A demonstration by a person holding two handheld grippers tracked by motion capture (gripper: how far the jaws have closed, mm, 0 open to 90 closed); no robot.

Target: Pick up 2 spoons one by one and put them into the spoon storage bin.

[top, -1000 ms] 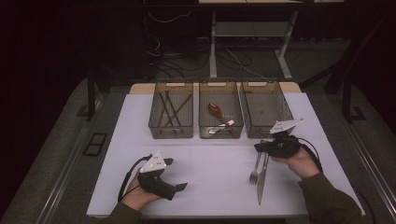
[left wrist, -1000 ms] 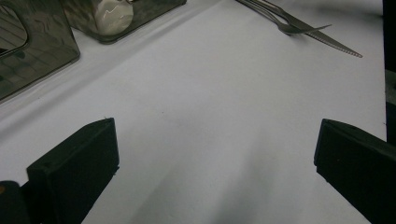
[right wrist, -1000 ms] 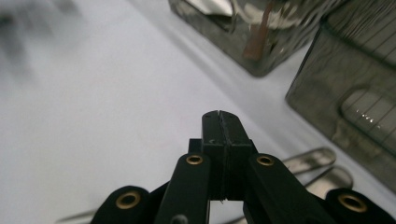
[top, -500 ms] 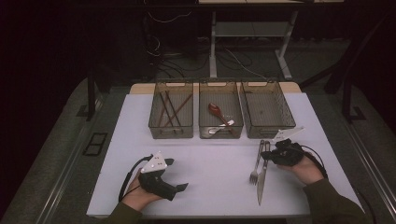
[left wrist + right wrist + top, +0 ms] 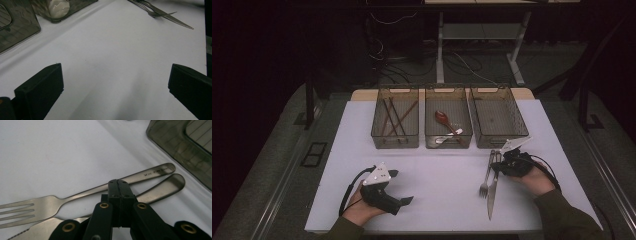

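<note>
Right gripper [image 5: 501, 165], with its jaws pressed together and holding nothing, sits just above the handle ends of the fork [image 5: 486, 176] and knife [image 5: 493, 192], which lie side by side, pointing toward the person, far from the open left gripper [image 5: 399, 187].

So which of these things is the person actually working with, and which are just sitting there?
In use:
fork
knife
right gripper, shut over their handles

Sitting by:
left gripper, open, resting
three bins
red spoon
chopsticks
</note>
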